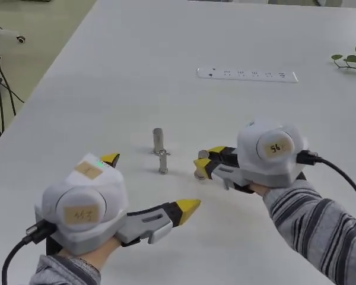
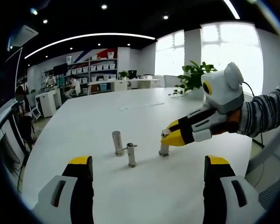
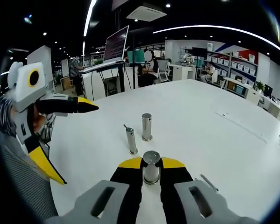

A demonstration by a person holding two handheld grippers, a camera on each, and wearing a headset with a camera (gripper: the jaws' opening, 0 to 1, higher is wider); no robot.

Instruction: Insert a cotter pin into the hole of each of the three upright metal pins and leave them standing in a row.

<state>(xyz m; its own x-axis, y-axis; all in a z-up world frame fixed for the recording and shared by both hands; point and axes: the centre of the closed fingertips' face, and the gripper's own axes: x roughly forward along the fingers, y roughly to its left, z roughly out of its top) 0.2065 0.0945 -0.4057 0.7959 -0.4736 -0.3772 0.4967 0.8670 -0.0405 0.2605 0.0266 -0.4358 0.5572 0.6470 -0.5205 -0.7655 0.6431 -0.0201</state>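
A grey cylindrical metal pin point(image 3: 151, 168) stands on the white table point(image 1: 166, 71), clamped between the closed jaws of the yellow-tipped right gripper point(image 1: 200, 167). Beside it a second upright pin point(image 1: 162, 161) carries a thin cotter pin point(image 1: 160, 152) through its top, with a bare third pin point(image 1: 158, 139) behind. The left gripper point(image 1: 149, 183) hovers near, jaws spread wide and holding nothing; a loose cotter pin point(image 3: 209, 183) lies by the right gripper.

The left gripper point(image 2: 148, 161) hung with jaws spread wide over the white table point(image 2: 84, 121). Three pins stood ahead: the back pin point(image 2: 117, 143) bare, the middle pin point(image 2: 131, 156) carrying a cotter pin point(image 2: 125, 149), and the right gripper point(image 2: 170, 136) clamped on the right-hand pin point(image 2: 164, 149).
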